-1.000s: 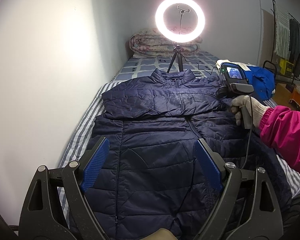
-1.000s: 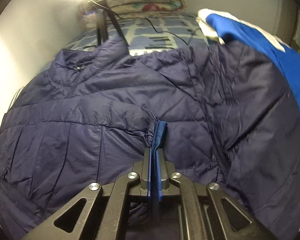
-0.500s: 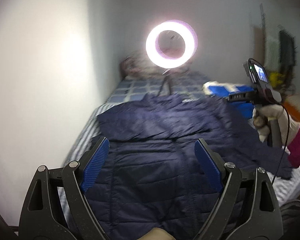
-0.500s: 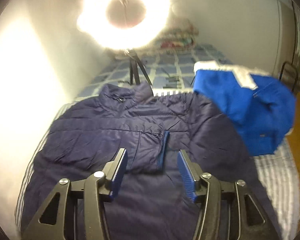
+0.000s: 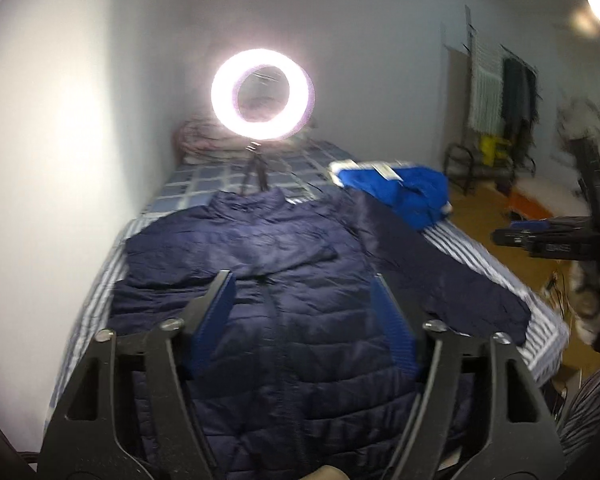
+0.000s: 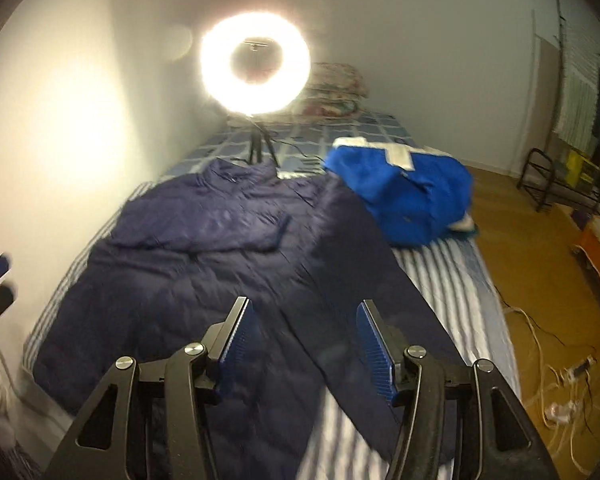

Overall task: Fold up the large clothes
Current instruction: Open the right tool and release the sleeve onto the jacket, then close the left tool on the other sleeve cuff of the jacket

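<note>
A: How many garments lie on the bed [image 6: 440, 276]?

B: Two. One dark navy quilted puffer jacket [image 5: 284, 304] is spread flat, front up, over the striped sheet, collar toward the far end. One bright blue jacket with white trim [image 6: 404, 192] sits bunched just beside the navy one's right shoulder, touching it.

A: And the navy jacket's sleeves?

B: Two, lying differently. One is folded across the chest [image 6: 220, 236], its cuff near the zip. The other [image 5: 440, 272] stretches out sideways toward the bed's open edge.

A: How do the grippers stand?

B: Two are in view, both above the jacket and touching nothing. The left gripper [image 5: 304, 316] has just been narrowing its jaws, yet they are parted and nothing is between them. The right gripper [image 6: 306, 340] has its jaws released too, after widening; only cloth far below shows in the gap.

A: Anything else to count?

B: One glowing white ring light on a small black tripod [image 6: 255, 69] stands at the jacket's collar, and one stack of folded floral quilts [image 6: 336, 92] behind it. In the left view, blurred, a gloved hand [image 5: 588, 300] holds the right gripper off the bedside.
</note>
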Demonstrator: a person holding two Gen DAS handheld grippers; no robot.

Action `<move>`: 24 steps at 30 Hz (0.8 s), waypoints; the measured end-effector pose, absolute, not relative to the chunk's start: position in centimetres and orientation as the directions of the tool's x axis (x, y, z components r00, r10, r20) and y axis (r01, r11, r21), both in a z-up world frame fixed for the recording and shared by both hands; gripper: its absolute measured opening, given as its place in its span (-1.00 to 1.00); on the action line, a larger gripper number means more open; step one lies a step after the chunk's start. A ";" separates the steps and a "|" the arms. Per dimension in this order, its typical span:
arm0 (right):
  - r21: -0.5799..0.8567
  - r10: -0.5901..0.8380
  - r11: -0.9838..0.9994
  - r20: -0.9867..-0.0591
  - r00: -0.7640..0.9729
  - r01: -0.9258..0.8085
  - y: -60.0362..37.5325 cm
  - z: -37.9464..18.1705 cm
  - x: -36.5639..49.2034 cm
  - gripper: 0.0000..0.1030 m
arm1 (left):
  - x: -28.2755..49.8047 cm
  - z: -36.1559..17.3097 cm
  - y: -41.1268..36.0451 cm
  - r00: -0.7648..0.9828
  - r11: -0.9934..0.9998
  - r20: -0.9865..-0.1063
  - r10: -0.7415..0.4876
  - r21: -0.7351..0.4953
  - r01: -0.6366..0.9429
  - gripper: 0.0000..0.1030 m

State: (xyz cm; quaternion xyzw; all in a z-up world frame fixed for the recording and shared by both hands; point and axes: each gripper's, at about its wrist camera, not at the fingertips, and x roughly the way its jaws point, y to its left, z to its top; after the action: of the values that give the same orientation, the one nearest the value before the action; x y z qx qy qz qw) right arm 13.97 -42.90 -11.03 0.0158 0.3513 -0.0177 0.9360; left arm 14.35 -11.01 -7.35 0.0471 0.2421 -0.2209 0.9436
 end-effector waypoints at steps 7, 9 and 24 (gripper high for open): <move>0.009 -0.108 0.987 -0.692 0.714 0.158 -46.6 -14.0 5.9 0.10 | 14.8 -10.7 -19.0 0.611 0.806 -0.596 -0.521 -0.107 0.582 0.24; 0.017 -0.131 0.979 -0.702 0.700 0.201 -48.2 -14.4 4.4 0.10 | 14.3 -11.6 -21.7 0.572 0.776 -0.617 -0.540 -0.103 0.622 0.24; 0.033 -0.372 0.832 -0.708 0.600 0.554 -59.5 -16.1 -1.0 0.42 | 9.1 -20.3 -42.5 0.195 0.491 -0.755 -0.626 -0.187 0.851 0.25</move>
State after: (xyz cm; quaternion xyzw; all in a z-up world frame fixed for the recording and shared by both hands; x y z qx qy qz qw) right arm -1.03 -59.51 -16.07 0.1255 0.3629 -0.2613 0.8856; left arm 9.06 -42.49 -20.35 0.1376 0.4081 -0.4855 0.7608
